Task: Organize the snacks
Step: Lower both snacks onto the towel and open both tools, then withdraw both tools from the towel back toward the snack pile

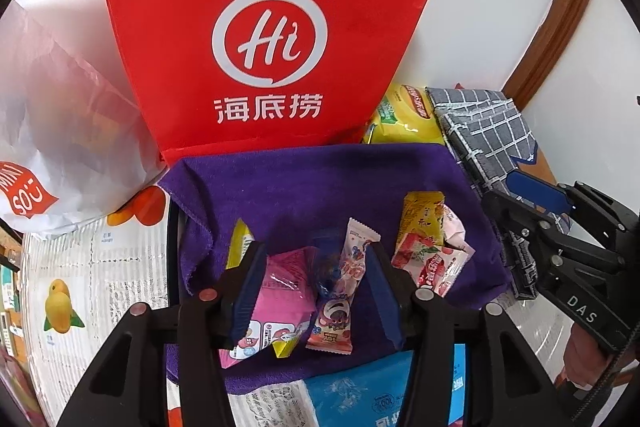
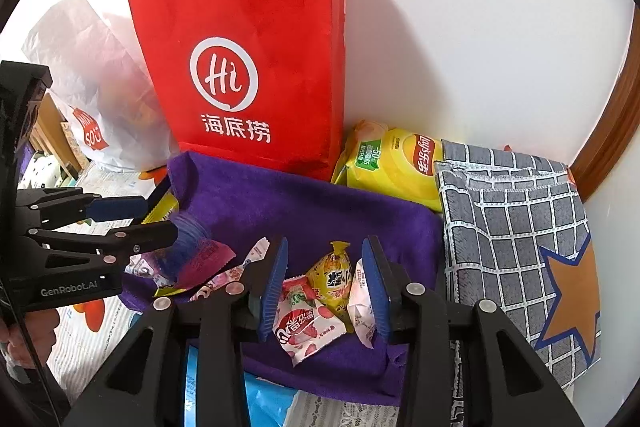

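Small wrapped snacks lie in two piles on a purple cloth (image 1: 304, 179). My left gripper (image 1: 316, 291) hangs over the left pile, its jaws standing apart around a pink packet (image 1: 280, 287) and a pink-and-white candy (image 1: 344, 283). The pads do not press on them. A yellow sachet (image 1: 238, 247) pokes out behind the left finger. My right gripper (image 2: 325, 287) is open over the right pile: a red strawberry candy (image 2: 308, 327), a yellow candy (image 2: 334, 273) and a white wrapper (image 2: 360, 303). Each gripper also shows in the other's view: the right gripper (image 1: 520, 203) and the left gripper (image 2: 156, 219).
A red paper bag (image 2: 248, 67) stands against the white wall behind the cloth, with a white plastic bag (image 2: 100, 99) to its left. A yellow chip bag (image 2: 396, 163) and a grey checked cloth bag (image 2: 516, 219) lie at the right. A blue packet (image 1: 360, 387) lies at the front.
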The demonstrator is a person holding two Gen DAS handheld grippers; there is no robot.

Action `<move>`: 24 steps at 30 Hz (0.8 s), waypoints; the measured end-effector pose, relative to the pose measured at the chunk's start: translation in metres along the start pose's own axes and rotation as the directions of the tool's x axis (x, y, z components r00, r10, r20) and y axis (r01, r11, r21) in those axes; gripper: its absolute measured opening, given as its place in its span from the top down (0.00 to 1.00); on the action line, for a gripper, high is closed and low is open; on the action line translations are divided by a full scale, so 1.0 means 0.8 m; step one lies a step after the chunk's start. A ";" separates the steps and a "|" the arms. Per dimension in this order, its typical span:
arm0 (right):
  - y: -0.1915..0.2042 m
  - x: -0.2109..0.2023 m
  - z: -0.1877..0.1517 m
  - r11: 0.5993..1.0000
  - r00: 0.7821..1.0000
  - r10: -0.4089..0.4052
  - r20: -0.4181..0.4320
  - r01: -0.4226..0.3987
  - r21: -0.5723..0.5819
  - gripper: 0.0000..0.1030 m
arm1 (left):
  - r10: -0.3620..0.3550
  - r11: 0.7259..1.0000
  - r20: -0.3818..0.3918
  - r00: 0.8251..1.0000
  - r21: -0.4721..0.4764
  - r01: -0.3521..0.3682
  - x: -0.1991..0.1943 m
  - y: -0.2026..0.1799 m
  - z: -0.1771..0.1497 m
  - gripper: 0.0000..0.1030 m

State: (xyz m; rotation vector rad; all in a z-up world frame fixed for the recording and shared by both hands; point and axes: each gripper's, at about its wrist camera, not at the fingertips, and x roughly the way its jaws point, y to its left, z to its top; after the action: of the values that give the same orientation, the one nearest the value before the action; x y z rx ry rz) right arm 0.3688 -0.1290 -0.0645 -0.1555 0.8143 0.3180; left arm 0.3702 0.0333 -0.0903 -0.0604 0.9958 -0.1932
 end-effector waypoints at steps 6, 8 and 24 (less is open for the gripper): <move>0.000 -0.009 0.002 1.000 1.000 0.011 0.016 -0.011 0.009 0.62 | -0.006 1.000 0.030 1.000 -0.004 0.006 -0.014 0.002 0.002 0.49; 0.000 -0.012 0.003 1.000 1.000 0.008 0.021 -0.008 0.013 0.62 | -0.008 1.000 0.040 0.999 -0.005 0.009 -0.020 0.003 0.003 0.49; 0.022 -0.068 -0.040 0.993 0.996 -0.086 0.035 0.083 0.078 0.61 | -0.075 0.997 0.177 0.981 0.037 0.069 -0.104 -0.010 0.001 0.49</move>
State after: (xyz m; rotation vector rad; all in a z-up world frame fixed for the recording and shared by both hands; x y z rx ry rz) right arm 0.3058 -0.1326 -0.0464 -0.1113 0.7782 0.2091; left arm 0.3261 0.0410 -0.0201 -0.0841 0.8126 -0.2652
